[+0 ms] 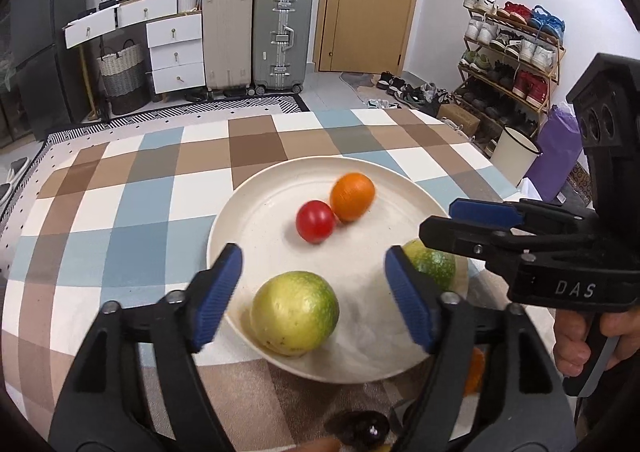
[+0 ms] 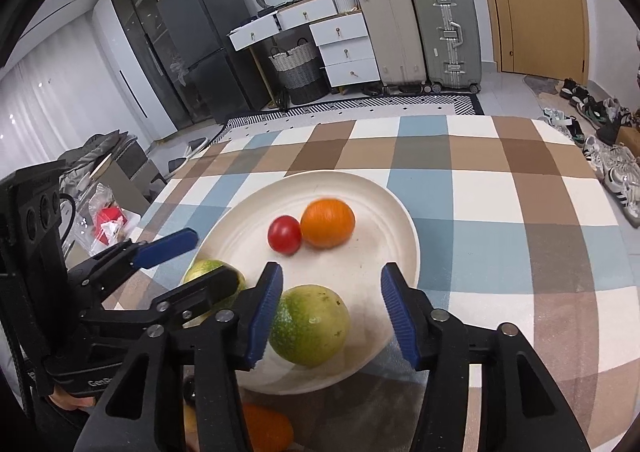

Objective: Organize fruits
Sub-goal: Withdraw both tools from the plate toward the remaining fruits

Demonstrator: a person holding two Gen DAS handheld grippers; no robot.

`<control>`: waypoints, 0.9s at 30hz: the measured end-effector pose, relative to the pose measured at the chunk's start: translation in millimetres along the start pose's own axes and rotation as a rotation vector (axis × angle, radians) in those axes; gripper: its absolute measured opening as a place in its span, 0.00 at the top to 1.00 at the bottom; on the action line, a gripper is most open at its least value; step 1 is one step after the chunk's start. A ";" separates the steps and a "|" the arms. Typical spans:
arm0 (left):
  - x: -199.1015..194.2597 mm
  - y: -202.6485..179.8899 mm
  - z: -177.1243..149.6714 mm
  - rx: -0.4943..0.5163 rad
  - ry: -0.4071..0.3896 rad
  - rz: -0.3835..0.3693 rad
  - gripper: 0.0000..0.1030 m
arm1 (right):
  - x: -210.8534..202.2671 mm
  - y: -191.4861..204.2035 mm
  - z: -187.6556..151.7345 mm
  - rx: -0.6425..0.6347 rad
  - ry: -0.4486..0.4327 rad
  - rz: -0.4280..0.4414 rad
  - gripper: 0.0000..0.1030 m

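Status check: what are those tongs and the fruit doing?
Both tongs open, left, right. Four fruits on plate. Orange fruit off plate, near edge.

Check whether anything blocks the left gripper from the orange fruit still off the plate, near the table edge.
Yes. The left gripper is open over the plate; the orange fruit lies nearer than the plate's near rim, mostly hidden under both grippers' frames. The right gripper crowds alongside.

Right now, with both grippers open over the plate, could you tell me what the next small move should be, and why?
Probably draw both grippers back off the plate. The left gripper and right gripper each stand open around a green fruit that rests on the plate, pads apparently clear. An orange fruit lies off the plate, near its closer edge, and could be fetched next.
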State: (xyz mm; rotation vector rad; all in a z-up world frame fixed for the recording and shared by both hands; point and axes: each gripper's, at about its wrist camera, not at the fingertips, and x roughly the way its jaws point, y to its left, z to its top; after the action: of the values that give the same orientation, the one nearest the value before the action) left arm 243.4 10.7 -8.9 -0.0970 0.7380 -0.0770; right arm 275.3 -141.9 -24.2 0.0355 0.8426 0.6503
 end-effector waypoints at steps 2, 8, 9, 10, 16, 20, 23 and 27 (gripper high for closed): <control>-8.9 1.8 -2.8 -0.005 -0.016 0.011 0.20 | -7.6 0.4 -3.0 0.001 -0.015 0.000 0.30; -39.5 7.7 -17.3 -0.033 -0.035 0.047 0.01 | -35.8 2.0 -14.1 0.002 -0.089 -0.023 0.03; -46.5 8.3 -20.8 -0.041 -0.046 0.050 0.01 | -40.0 2.3 -15.8 0.001 -0.099 -0.027 0.01; -51.9 8.3 -23.5 -0.044 -0.049 0.047 0.01 | -45.5 2.4 -18.7 -0.001 -0.109 -0.030 0.01; -81.2 0.0 -38.6 -0.042 -0.059 0.064 0.01 | -63.4 4.7 -35.5 -0.007 -0.102 -0.031 0.00; -99.9 -3.4 -50.8 -0.061 -0.072 0.072 0.01 | -74.5 10.8 -50.1 -0.039 -0.091 -0.036 0.00; -111.0 -4.8 -61.2 -0.075 -0.069 0.082 0.01 | -80.5 14.6 -60.2 -0.050 -0.076 -0.034 0.00; -121.0 -7.1 -73.8 -0.083 -0.058 0.096 0.01 | -86.1 20.2 -71.4 -0.070 -0.069 -0.027 0.00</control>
State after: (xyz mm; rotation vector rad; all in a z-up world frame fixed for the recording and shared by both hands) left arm 104.2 11.7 18.4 -0.1417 0.6873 0.0479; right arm 172.8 -188.5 -8.2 -0.0172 0.7526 0.6490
